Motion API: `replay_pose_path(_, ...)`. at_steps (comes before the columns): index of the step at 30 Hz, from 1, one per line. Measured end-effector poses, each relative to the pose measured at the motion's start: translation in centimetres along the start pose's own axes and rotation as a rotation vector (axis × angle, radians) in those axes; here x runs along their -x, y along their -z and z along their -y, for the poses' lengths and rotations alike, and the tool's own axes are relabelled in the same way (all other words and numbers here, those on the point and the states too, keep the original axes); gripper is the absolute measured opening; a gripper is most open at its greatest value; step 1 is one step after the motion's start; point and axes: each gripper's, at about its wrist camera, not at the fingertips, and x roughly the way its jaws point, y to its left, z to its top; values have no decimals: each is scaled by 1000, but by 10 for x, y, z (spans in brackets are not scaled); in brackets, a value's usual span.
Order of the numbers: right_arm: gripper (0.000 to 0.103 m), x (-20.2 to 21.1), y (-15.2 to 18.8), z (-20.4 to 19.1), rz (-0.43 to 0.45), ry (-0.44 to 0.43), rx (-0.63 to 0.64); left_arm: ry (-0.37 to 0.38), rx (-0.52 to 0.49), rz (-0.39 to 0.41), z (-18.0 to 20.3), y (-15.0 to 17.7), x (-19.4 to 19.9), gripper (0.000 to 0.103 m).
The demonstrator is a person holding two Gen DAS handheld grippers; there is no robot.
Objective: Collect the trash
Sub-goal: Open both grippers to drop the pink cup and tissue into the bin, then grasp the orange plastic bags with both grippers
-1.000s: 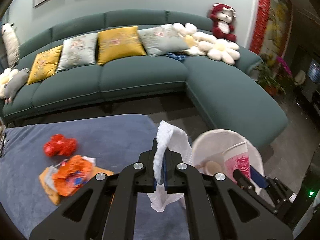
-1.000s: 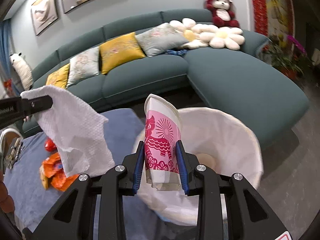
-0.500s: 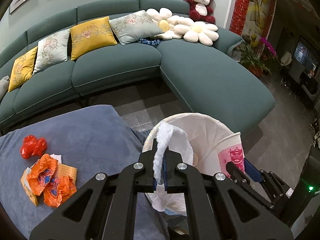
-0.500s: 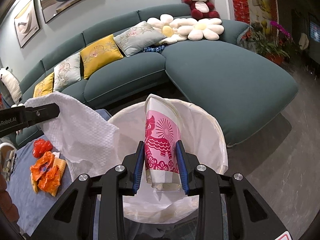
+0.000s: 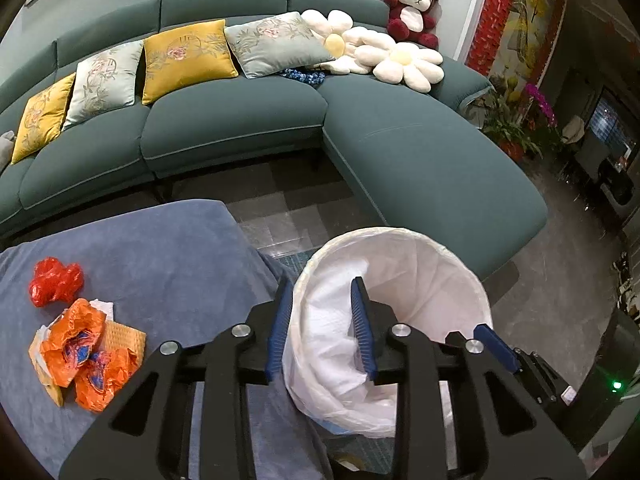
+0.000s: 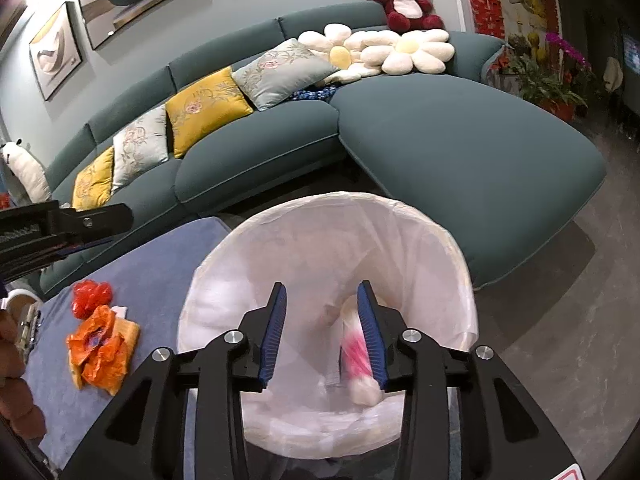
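A bin with a white liner (image 5: 400, 236) stands on the floor beside the cloth-covered table (image 5: 160, 248). My left gripper (image 5: 320, 286) hangs over the bin's near-left rim; its jaws are opening and nothing is between them. My right gripper (image 6: 322, 288) is over the bin's mouth (image 6: 400, 208) with its jaws opening too. A blurred pink-and-white paper cup (image 6: 356, 356) drops beside the right finger, free of the left pad. The white paper towel cannot be told apart from the liner. A red plastic wad (image 5: 56, 282) and orange wrappers (image 5: 80, 352) lie on the table.
A long green sofa (image 5: 240, 136) with cushions curves behind the table and bin. Tiled floor (image 6: 560, 340) lies to the bin's right. Potted flowers (image 6: 552, 76) stand at the far right. A person's hand (image 6: 16, 400) shows at the left edge of the right wrist view.
Both grippers moved over the bin and opened. The paper towel has left the left gripper. The cup has slipped from the right gripper and is falling into the bin.
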Motion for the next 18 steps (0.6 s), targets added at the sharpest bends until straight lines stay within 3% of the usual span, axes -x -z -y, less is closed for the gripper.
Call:
replay_pose_path(9, 39, -1, 6, -17, -15, 0, 62, -62, 7, -16, -23, 12, 2, 29)
replay_pose_path(18, 42, 3, 6, -38, -16, -11, 95, -127, 82, -33, -66, 31, 8, 36)
